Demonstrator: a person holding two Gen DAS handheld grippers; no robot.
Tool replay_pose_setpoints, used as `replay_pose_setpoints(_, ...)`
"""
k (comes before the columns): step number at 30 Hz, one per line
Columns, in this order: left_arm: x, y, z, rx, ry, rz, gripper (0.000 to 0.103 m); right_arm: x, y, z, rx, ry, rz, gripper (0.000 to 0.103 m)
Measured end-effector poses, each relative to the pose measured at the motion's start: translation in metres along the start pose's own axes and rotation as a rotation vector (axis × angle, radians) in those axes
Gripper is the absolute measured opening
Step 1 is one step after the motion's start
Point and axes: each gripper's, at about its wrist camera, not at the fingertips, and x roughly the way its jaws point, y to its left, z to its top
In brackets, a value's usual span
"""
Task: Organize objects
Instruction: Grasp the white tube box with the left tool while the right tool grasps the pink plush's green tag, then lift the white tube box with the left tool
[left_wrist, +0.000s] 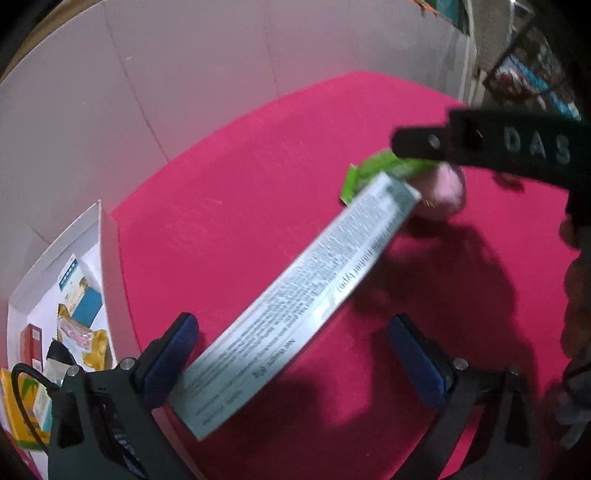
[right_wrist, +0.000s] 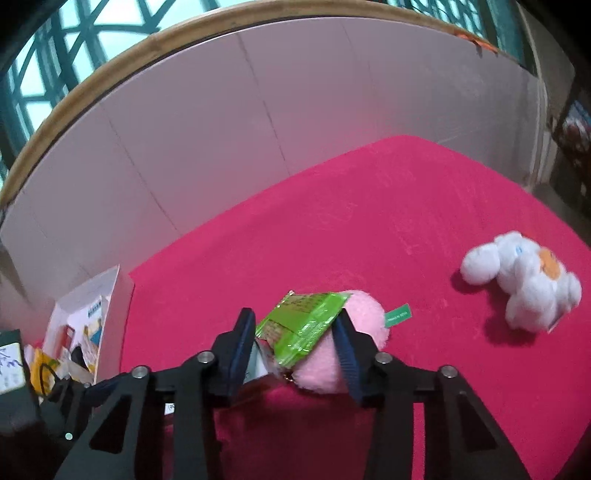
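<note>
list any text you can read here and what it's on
"DAS": right tongs, on the black body.
"Net Weight", upside down: long box; its fine print is blurred.
Green packet, green tag, boxes in the white bin: print too small to read.

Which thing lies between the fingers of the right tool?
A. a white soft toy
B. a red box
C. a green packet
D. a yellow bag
C: in the right wrist view, the green packet sits between the right tool's two fingers, resting on a pink soft toy, while the white soft toy lies well off to the side on the red cloth.
</note>
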Motion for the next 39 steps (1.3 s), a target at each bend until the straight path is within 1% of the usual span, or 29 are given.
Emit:
replay_pose_setpoints(2,-0.002,-0.009,-0.005,0.037,0.003,0.013,0.092,-0.001,0.006,-0.004,-0.053,-0.003,-0.016,0.019)
replay_pose_setpoints(3,-0.003,-0.011,-0.006,0.042,0.004,0.012,0.077,-0.001,0.008,-0.007,-0.07,-0.007,-0.017,0.015)
replay_pose_setpoints(4,-0.004,-0.014,-0.008,0.044,0.01,0.007,0.055,-0.002,0.009,-0.01,-0.083,-0.011,-0.016,0.013)
replay_pose_setpoints(6,-0.008,-0.017,-0.011,0.035,0.017,-0.036,0.036,-0.005,0.009,-0.011,-0.078,-0.018,0.004,0.01)
replay_pose_setpoints(7,-0.01,-0.019,-0.013,0.043,0.019,-0.026,0.034,-0.009,0.007,-0.012,-0.067,-0.028,0.013,0.01)
replay_pose_setpoints(9,-0.014,-0.022,-0.017,0.057,0.014,-0.032,0.031,-0.018,0.003,-0.014,-0.057,-0.049,0.023,0.008)
replay_pose_setpoints(12,-0.02,-0.024,-0.023,0.045,-0.002,-0.045,0.031,-0.031,0.001,-0.012,-0.046,-0.08,0.041,0.008)
replay_pose_setpoints(18,-0.042,-0.022,-0.031,-0.014,-0.055,-0.062,0.031,-0.062,0.001,-0.008,-0.012,-0.159,0.064,0.008)
replay_pose_setpoints(22,-0.061,-0.013,-0.039,-0.055,-0.101,-0.057,0.031,-0.086,0.004,-0.008,0.004,-0.214,0.093,0.007)
replay_pose_setpoints(25,-0.072,-0.012,-0.046,-0.074,-0.126,-0.062,0.031,-0.1,0.009,-0.008,-0.003,-0.245,0.114,0.005)
replay_pose_setpoints(31,-0.1,-0.009,-0.054,-0.119,-0.185,-0.087,0.031,-0.116,0.015,-0.007,-0.009,-0.274,0.135,0.003)
replay_pose_setpoints(35,-0.107,0.002,-0.055,-0.131,-0.207,-0.09,0.031,-0.121,0.019,-0.009,-0.011,-0.277,0.148,0.002)
replay_pose_setpoints(37,-0.108,0.003,-0.056,-0.14,-0.213,-0.093,0.031,-0.123,0.021,-0.01,-0.015,-0.279,0.152,0.002)
replay_pose_setpoints(39,-0.105,-0.004,-0.048,-0.148,-0.216,-0.097,0.031,-0.127,0.023,-0.011,-0.02,-0.282,0.157,0.002)
